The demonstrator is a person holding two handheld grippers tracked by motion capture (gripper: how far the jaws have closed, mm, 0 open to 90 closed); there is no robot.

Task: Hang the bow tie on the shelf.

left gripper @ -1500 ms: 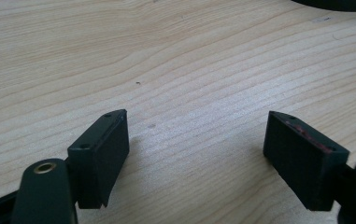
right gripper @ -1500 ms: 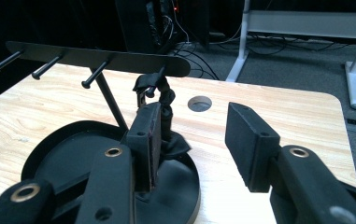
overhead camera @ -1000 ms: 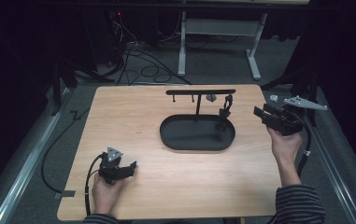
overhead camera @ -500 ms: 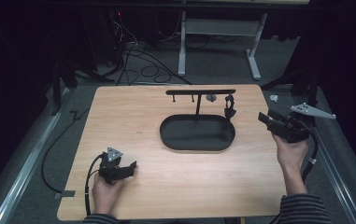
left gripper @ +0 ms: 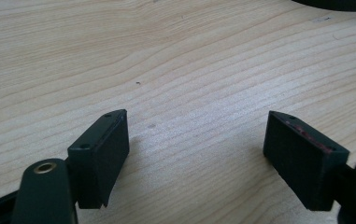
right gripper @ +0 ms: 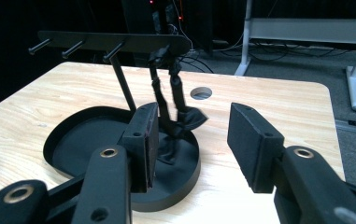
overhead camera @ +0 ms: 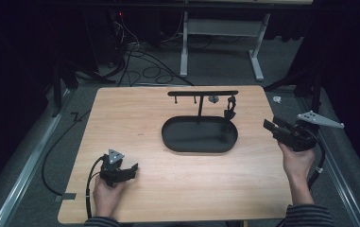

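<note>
A black oval tray (overhead camera: pixel 200 149) lies at the middle of the wooden table (overhead camera: pixel 135 113), with a black peg rack (overhead camera: pixel 202 93) rising from it. A black strap-like piece (overhead camera: pixel 230 109) hangs from the rack's right end down into the tray. My right gripper (overhead camera: pixel 268 126) is held open and empty at the table's right edge, apart from the tray and pointing at it. In the right gripper view the rack (right gripper: pixel 115 41), the hanging piece (right gripper: pixel 178 98) and the tray (right gripper: pixel 73 140) lie beyond the open right gripper (right gripper: pixel 192 135). My left gripper (overhead camera: pixel 132 169) rests open and empty at the front left, over bare wood in the left gripper view (left gripper: pixel 196 140).
A round hole (right gripper: pixel 201 93) is cut in the tabletop behind the tray. Cables (overhead camera: pixel 135 52) and a white desk frame (overhead camera: pixel 220 33) lie on the floor beyond the far edge. A small white object (overhead camera: pixel 277 99) sits off the table's right corner.
My right gripper has drawn back from the rack's right end, to the right and toward the person. The left gripper has not moved.
</note>
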